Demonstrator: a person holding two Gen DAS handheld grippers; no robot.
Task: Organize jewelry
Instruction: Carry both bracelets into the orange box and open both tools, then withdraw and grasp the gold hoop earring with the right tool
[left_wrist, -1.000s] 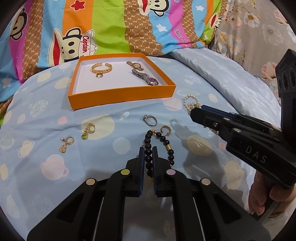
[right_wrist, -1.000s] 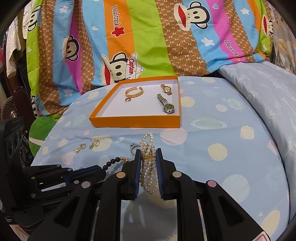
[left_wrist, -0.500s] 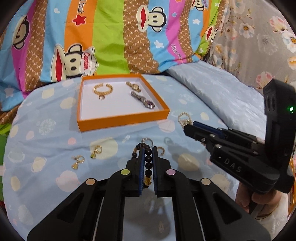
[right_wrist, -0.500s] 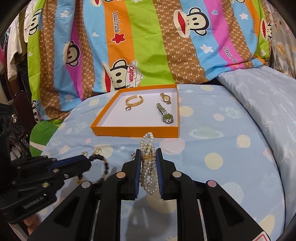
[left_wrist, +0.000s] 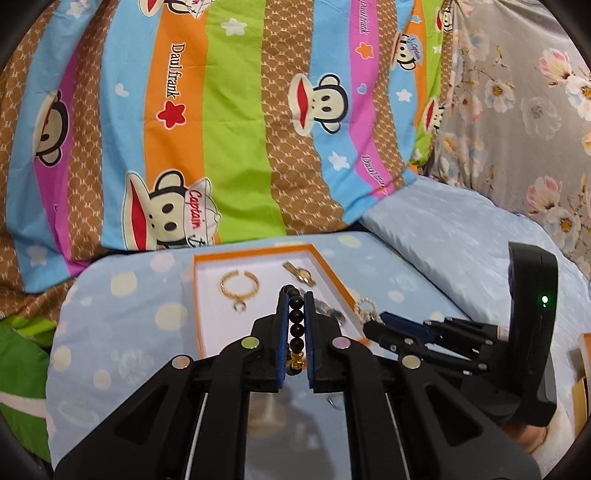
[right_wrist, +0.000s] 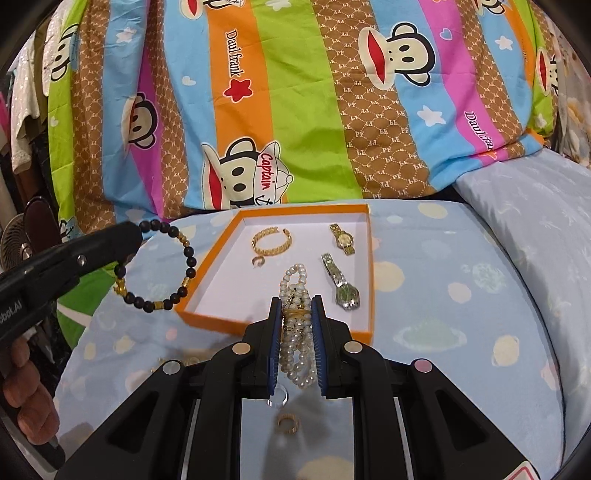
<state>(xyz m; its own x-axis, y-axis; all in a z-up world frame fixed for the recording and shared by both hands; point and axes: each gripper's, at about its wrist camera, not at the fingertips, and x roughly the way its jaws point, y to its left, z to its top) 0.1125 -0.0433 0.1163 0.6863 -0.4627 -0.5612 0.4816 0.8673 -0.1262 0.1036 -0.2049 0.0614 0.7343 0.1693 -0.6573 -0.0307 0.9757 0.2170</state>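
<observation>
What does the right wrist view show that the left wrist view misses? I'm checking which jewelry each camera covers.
Only the right wrist view: the whole loop of the black bead bracelet hanging from the left gripper, and a gold ring on the sheet. Only the left wrist view: floral fabric. Both: the orange tray, gold bangle, watches, and pearl bracelet in the right gripper.

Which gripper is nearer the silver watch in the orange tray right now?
Right. The right gripper, shut on the pearl bracelet, hangs just beside the silver watch. The left gripper, holding the black bead bracelet, sits outside the tray's far edge.
</observation>
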